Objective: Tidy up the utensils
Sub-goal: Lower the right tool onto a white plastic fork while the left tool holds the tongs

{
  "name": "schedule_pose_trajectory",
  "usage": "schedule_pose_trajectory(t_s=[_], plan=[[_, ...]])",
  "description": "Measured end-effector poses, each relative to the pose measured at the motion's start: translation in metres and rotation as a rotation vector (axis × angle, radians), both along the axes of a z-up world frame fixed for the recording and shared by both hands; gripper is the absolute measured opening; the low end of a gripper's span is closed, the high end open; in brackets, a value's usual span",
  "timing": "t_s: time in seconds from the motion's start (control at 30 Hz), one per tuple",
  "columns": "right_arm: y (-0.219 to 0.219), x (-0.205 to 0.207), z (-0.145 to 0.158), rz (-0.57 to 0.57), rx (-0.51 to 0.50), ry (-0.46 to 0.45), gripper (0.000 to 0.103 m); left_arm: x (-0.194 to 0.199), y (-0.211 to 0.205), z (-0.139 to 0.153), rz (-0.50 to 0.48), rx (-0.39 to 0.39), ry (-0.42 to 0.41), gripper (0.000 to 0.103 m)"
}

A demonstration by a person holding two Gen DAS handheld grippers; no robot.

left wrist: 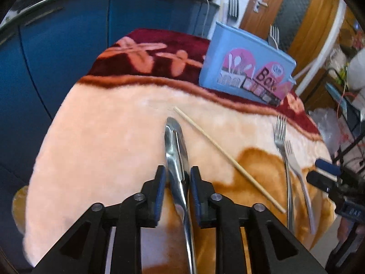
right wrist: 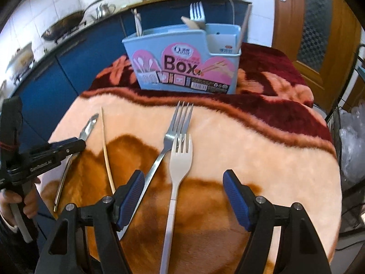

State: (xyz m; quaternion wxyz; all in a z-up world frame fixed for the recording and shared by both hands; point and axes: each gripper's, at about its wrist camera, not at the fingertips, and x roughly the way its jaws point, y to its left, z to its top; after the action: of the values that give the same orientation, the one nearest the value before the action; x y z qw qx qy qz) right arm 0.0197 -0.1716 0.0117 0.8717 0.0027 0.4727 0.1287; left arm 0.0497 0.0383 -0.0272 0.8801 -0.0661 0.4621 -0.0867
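Spoon (left wrist: 176, 157) lies between my left gripper's (left wrist: 175, 180) pads on the blanket (left wrist: 102, 137); the jaws stand narrow around its neck, though I cannot tell if they grip yet. I'd close squarely, lift level, then carry it to the box (left wrist: 246, 68) beyond the chopstick (left wrist: 228, 157).

Right view: my right gripper (right wrist: 183, 194) hangs wide over the white fork (right wrist: 180, 159), beside the steel fork (right wrist: 173, 132). I'd centre on the white handle only.
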Motion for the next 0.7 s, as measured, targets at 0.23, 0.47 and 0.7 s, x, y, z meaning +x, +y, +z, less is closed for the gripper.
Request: schedule_pose_trajectory(t_s=[0.23, 0.47, 0.7], plan=[[0.007, 0.016, -0.003, 0.095, -0.029, 0.144, 0.074, 0.001, -0.009, 0.003, -0.078, 0.056, 0.096, 0.047], [0.011, 0.030, -0.014, 0.122, -0.048, 0.278, 0.074, 0.012, -0.011, 0.004, -0.127, 0.052, 0.201, 0.051], [0.017, 0.035, -0.016, 0.106, -0.073, 0.319, 0.072, 0.022, -0.012, 0.003, -0.152, 0.061, 0.283, 0.051]])
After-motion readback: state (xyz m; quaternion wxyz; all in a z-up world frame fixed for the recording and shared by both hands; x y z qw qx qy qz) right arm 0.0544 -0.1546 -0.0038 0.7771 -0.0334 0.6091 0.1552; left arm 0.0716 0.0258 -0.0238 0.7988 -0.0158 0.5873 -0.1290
